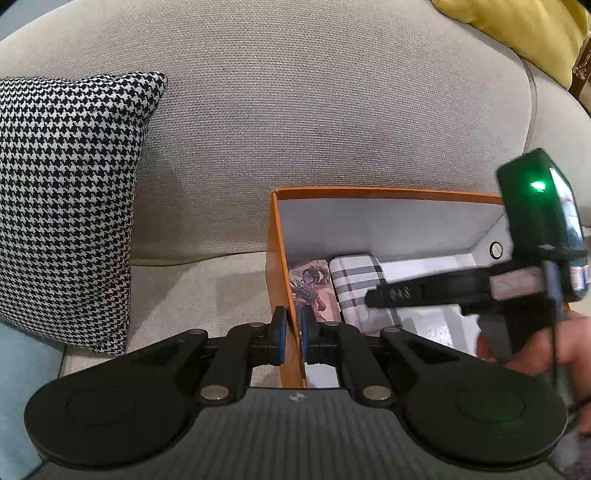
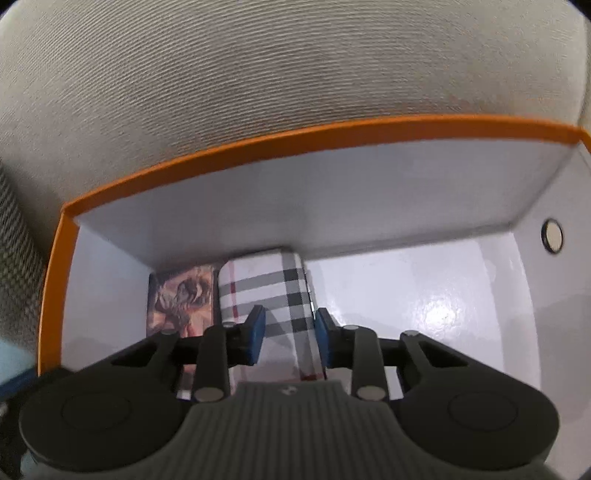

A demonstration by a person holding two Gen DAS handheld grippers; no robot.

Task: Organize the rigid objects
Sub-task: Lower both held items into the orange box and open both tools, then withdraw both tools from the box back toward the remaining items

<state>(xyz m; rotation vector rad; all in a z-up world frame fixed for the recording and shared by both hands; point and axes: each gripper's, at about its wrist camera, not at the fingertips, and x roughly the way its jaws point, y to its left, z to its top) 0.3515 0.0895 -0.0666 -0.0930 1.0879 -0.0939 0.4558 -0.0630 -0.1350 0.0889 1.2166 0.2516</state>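
Left hand-held gripper pinches the orange box wall, lower centre. Right hand-held gripper spread over the plaid case inside, beside a picture card.

The beige sofa fills most of the frame. Resting on its seat: a houndstooth cushion at left, an open orange box at centre right, and a yellow cushion at upper right.
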